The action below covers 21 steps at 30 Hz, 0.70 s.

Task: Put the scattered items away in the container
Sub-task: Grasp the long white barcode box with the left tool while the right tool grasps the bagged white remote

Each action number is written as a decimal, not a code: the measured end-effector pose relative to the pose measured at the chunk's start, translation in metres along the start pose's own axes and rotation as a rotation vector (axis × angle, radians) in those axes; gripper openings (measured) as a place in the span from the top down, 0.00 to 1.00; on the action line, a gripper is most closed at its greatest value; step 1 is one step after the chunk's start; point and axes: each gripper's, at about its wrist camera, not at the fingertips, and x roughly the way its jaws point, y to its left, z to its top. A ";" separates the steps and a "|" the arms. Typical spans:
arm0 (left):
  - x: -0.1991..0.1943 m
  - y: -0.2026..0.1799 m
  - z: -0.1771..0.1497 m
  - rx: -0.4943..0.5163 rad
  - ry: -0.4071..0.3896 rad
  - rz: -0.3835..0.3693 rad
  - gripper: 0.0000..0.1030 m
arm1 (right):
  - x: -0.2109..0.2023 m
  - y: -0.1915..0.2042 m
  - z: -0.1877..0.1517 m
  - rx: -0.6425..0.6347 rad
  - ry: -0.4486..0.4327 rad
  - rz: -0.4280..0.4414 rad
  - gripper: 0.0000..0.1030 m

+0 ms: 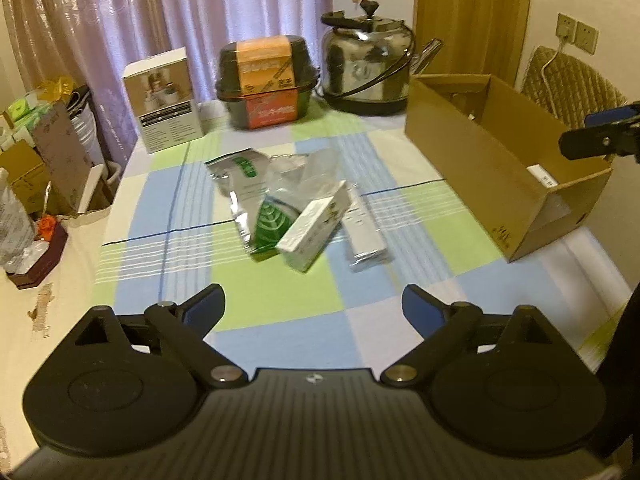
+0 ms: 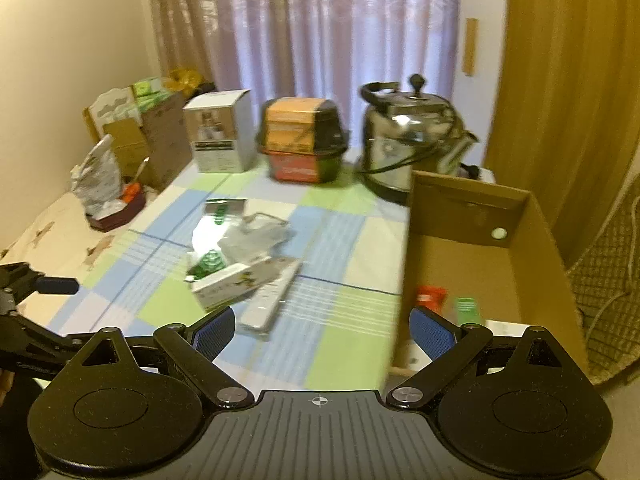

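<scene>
A heap lies mid-table: a white and green carton point(image 1: 314, 227) point(image 2: 228, 284), a silver pouch with a green print point(image 1: 256, 200) point(image 2: 208, 240), a clear plastic bag point(image 1: 308, 170) point(image 2: 256, 236) and a white remote point(image 1: 364, 232) point(image 2: 272, 300). The open cardboard box point(image 1: 472, 160) point(image 2: 472, 216) stands at the right, with a red packet point(image 2: 430, 298) and a green packet point(image 2: 466, 308) inside. My left gripper point(image 1: 314, 308) hangs open short of the heap, holding nothing. My right gripper point(image 2: 322, 332) is open and empty by the box's near left corner.
Along the far edge of the checked tablecloth point(image 1: 280, 312) stand a white product box point(image 1: 164, 100), a black lidded container with an orange label point(image 1: 266, 80) and a steel kettle point(image 1: 368, 64). Bags and cartons crowd the left side point(image 1: 48, 168). A wicker chair point(image 1: 572, 84) sits behind the box.
</scene>
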 end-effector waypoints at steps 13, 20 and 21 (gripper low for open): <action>0.035 0.025 0.000 0.109 -0.004 0.041 0.10 | 0.058 0.049 -0.011 -0.027 0.098 0.082 0.04; 0.087 0.024 0.003 0.228 0.004 0.017 0.15 | 0.118 0.045 -0.015 0.016 0.165 0.093 0.04; 0.095 0.023 0.005 0.243 0.008 0.008 0.16 | 0.127 0.043 -0.015 0.025 0.174 0.091 0.04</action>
